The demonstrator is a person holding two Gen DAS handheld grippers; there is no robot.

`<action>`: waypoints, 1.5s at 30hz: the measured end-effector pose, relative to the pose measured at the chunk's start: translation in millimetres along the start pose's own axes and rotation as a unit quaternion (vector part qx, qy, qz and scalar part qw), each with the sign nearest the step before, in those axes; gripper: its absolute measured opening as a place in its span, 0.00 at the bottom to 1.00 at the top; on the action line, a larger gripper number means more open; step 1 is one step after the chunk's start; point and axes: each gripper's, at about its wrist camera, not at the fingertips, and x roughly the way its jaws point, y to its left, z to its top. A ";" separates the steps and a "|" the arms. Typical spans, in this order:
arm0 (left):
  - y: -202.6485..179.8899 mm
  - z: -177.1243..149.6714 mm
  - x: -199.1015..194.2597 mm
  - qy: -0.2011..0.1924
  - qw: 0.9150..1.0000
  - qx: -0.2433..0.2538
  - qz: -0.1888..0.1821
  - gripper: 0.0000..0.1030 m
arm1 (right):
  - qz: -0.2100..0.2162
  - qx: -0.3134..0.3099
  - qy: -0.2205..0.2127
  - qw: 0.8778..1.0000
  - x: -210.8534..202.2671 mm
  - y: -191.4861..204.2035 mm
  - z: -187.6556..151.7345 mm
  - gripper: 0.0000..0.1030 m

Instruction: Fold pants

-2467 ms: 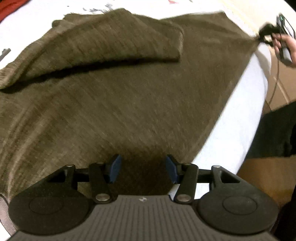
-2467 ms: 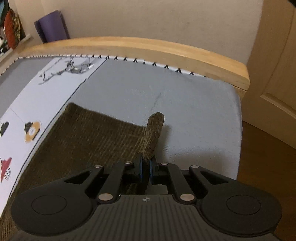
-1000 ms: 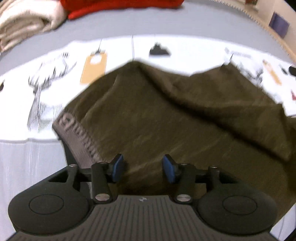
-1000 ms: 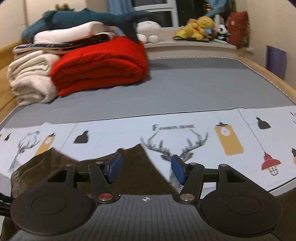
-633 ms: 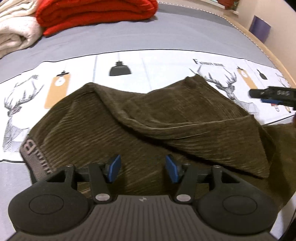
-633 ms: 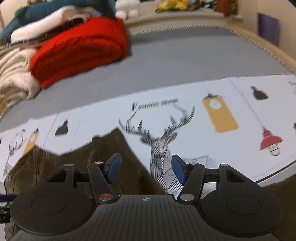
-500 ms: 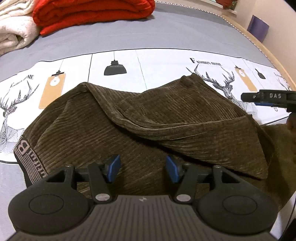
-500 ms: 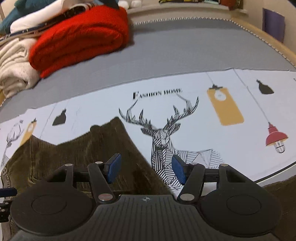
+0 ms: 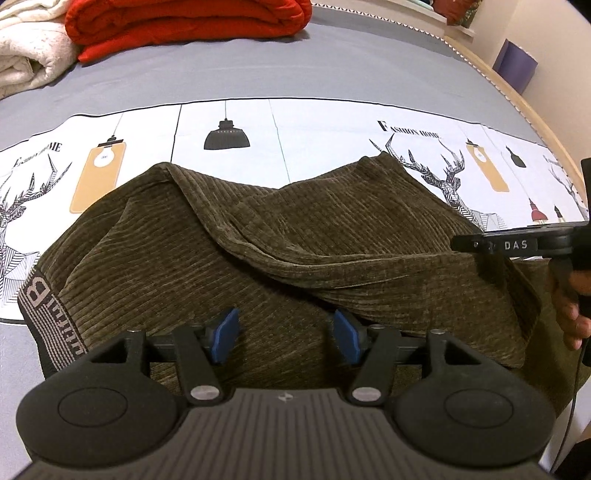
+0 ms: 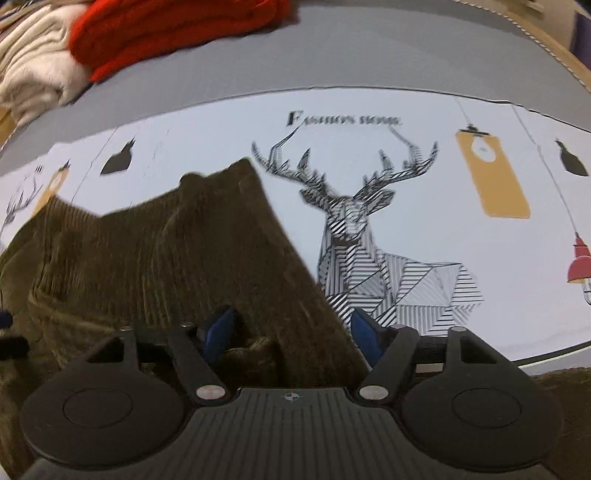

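The olive-brown corduroy pants [image 9: 258, 251] lie on the bed, folded over themselves, with a lettered waistband [image 9: 40, 310] at the left. My left gripper [image 9: 284, 336] is open and empty just above the near part of the pants. My right gripper [image 10: 291, 332] is open over the pants' right edge [image 10: 221, 258], with a fabric fold lying between its fingers. The right gripper also shows in the left wrist view [image 9: 517, 243], at the pants' right side, held by a hand.
The pants lie on a white printed sheet [image 9: 314, 125] with deer and lamp drawings over a grey bedspread [image 9: 258, 74]. A folded red blanket [image 9: 177, 18] and a cream blanket [image 9: 26, 55] lie at the back. A wooden bed rail [image 9: 517, 99] runs along the right.
Both grippers have moved lower and closer to the pants. The right gripper, shut on a pant corner 2.5 s ago, has let it go and is open.
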 end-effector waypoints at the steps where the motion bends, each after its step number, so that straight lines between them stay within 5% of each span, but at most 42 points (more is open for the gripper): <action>1: 0.4 0.0 -0.2 0.000 1.000 0.000 0.001 0.61 | -0.001 -0.007 -0.002 1.000 -0.3 1.9 -0.2 0.59; 3: 0.7 -0.2 0.2 0.000 1.000 -0.002 0.002 0.61 | -0.007 -0.035 -0.013 0.999 -3.2 9.0 -1.6 0.33; 6: 0.2 0.1 1.5 0.002 1.000 -0.003 0.005 0.61 | -0.034 -0.086 -0.040 0.995 -11.3 19.4 -3.7 0.15; 14: -1.6 1.9 3.1 -0.001 1.000 0.001 0.006 0.61 | 0.001 -0.143 -0.106 0.984 -48.2 22.5 1.3 0.12; 20: 0.5 2.2 4.9 -0.001 1.000 0.002 0.010 0.61 | 0.033 -0.127 -0.151 0.980 -71.0 5.3 11.4 0.13; 26: -2.1 3.2 7.2 0.001 1.000 0.002 0.008 0.62 | 0.107 -0.147 -0.069 0.981 -55.0 4.2 3.9 0.18; 34: -6.9 4.1 11.5 0.002 1.000 0.007 0.007 0.63 | 0.078 -0.191 -0.038 0.978 -37.9 25.3 -5.8 0.25; 38: -6.6 6.4 11.4 -0.001 1.000 0.003 0.009 0.63 | 0.061 -0.214 -0.048 0.974 -42.8 31.4 -8.3 0.13; 42: -3.0 12.3 2.1 -0.037 0.999 -0.013 0.022 0.63 | 0.095 -0.146 -0.093 0.980 -61.3 10.9 8.3 0.11; 45: -0.9 18.2 -13.3 -0.093 0.995 -0.025 0.018 0.63 | 0.144 -0.008 -0.184 0.972 -88.9 -31.6 25.4 0.10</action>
